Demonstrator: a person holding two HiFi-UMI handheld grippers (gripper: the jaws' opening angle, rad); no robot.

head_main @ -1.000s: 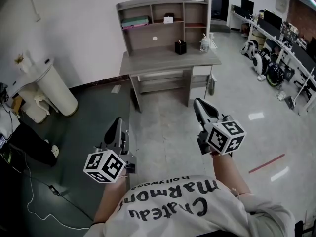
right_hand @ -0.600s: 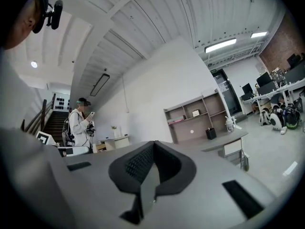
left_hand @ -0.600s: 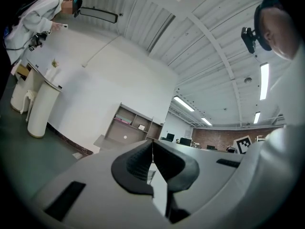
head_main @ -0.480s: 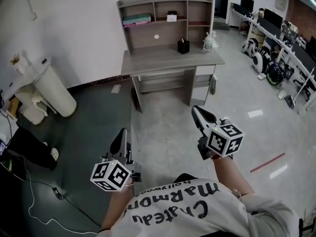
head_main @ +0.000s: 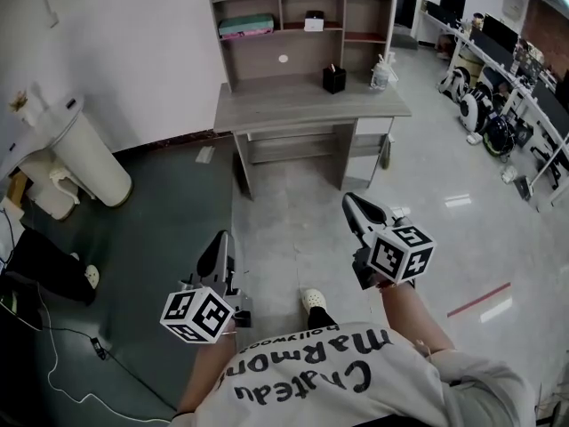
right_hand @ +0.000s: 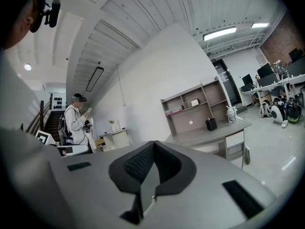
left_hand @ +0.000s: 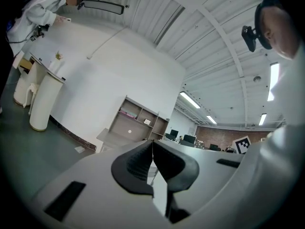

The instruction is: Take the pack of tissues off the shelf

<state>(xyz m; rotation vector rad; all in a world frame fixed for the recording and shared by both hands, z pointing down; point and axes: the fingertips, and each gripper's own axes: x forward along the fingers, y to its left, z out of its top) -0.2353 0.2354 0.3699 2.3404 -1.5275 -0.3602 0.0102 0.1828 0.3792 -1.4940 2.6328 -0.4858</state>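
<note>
The pack of tissues (head_main: 246, 27), green and pink, lies in the upper left compartment of the shelf (head_main: 302, 23) on the grey desk (head_main: 311, 105), far ahead of me. It also shows small in the left gripper view as the tissue pack (left_hand: 127, 113) and in the right gripper view as the tissue pack (right_hand: 174, 111). My left gripper (head_main: 220, 241) is held low at the left, shut and empty. My right gripper (head_main: 349, 201) is held at the right, also shut with nothing in it. Both point toward the desk, well short of it.
A small white box (head_main: 314, 21) sits on the middle shelf. A black holder (head_main: 334, 79) and a clear bottle (head_main: 381, 71) stand on the desk. A white cylinder stand (head_main: 84, 154) is at the left; office desks and wheeled gear (head_main: 484, 105) at the right. A person (right_hand: 76, 123) stands far off.
The desk has come a little nearer and lower in the head view. A shoe now shows on the floor between the grippers. Both grippers stay shut and hold much the same pose.
</note>
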